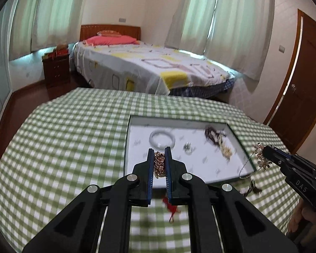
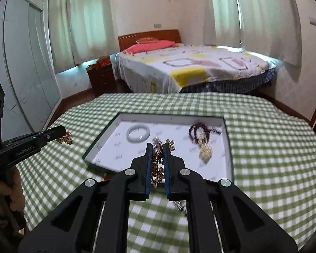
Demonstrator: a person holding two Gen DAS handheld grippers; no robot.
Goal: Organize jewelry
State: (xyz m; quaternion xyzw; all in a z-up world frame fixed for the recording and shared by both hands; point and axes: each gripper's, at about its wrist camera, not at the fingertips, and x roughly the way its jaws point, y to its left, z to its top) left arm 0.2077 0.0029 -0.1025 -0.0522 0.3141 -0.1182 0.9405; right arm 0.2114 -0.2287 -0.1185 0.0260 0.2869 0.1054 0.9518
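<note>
My left gripper (image 1: 159, 150) is shut on a sparkly gold ornament (image 1: 159, 164), held above the near edge of a white tray (image 1: 141, 160). A red tassel (image 1: 171, 209) dangles below the ornament. My right gripper (image 2: 158, 145) is shut on a gold-and-pearl piece (image 2: 157, 168), and its thin chain (image 1: 245, 166) hangs down. In the tray lie a pale bangle (image 2: 138, 133), a small ring (image 1: 187, 148), a dark bead string (image 2: 200, 129) and a gold cluster (image 2: 206, 153). Each gripper also shows in the other's view: the right gripper (image 1: 264, 151) and the left gripper (image 2: 63, 131).
The tray sits on a table with a green checked cloth (image 1: 73, 137). Beyond the table's far edge stand a bed (image 1: 149, 67) and a dark nightstand (image 1: 56, 71). A wooden door (image 1: 305, 88) is at the right, and a glass wardrobe (image 2: 27, 67) at the left.
</note>
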